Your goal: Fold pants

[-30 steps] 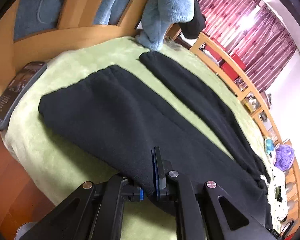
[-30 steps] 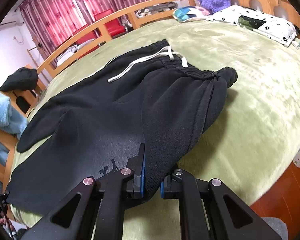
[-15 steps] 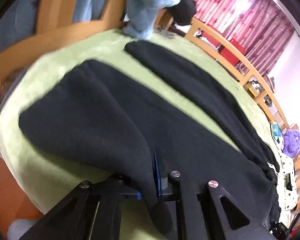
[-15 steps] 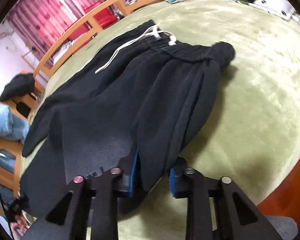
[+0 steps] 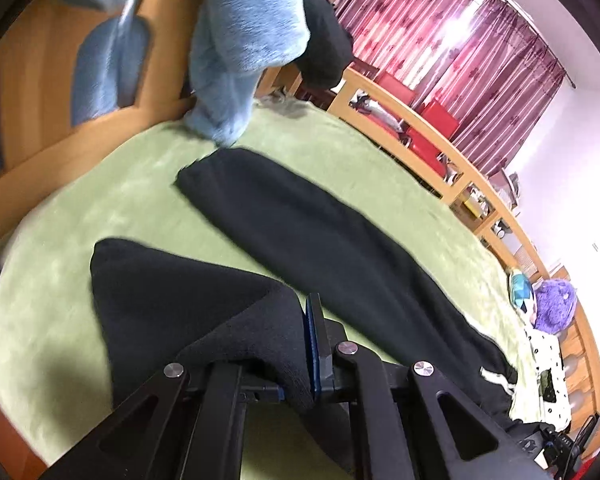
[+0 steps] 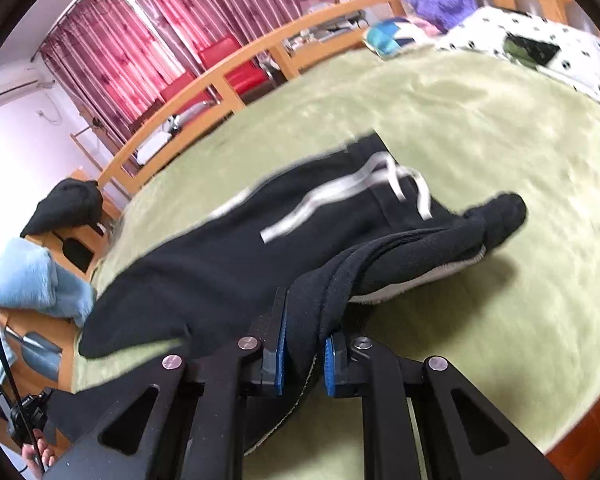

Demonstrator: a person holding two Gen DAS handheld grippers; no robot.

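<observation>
The black pants [image 5: 340, 248] lie on the green bed cover [image 5: 100, 184], but the near leg [image 5: 168, 300] has come up off it since a second ago, when it lay flat. The left gripper [image 5: 300, 360] pinches that leg's edge; the right gripper [image 6: 302, 354] pinches the fabric near the waistband [image 6: 480, 224]. It looks ready to fold over the far leg [image 5: 284, 208].
</observation>
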